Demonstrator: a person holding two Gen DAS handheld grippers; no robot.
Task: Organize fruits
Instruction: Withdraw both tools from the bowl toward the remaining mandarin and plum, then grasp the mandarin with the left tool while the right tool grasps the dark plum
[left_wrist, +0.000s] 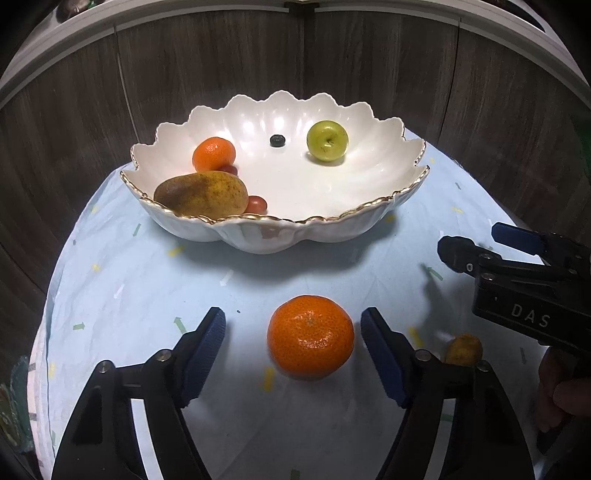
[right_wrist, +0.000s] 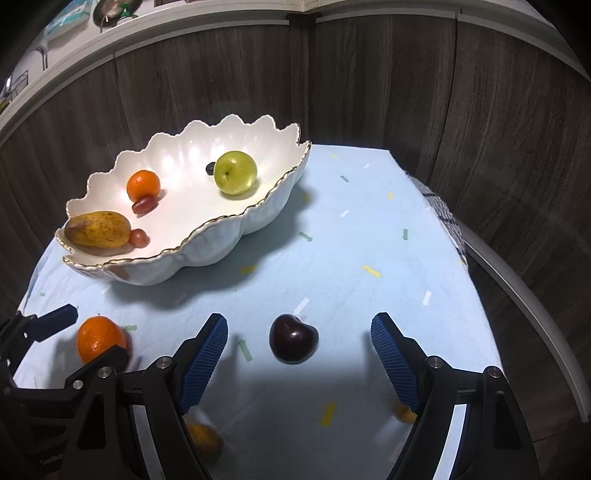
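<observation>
Dark wood panels back a blue-clothed bench (left_wrist: 147, 280).

Left wrist: left gripper (left_wrist: 293, 350) wide open, empty, straddling mandarin (left_wrist: 310, 336); firm, light, take across its equator. Bowl (left_wrist: 332, 229) at 12 holds pear (left_wrist: 201, 194), apple (left_wrist: 327, 140).

Right wrist: right gripper (right_wrist: 299, 350) wide open, empty, around cherry (right_wrist: 293, 339); glossy, probably slippery, squeeze gently.
</observation>
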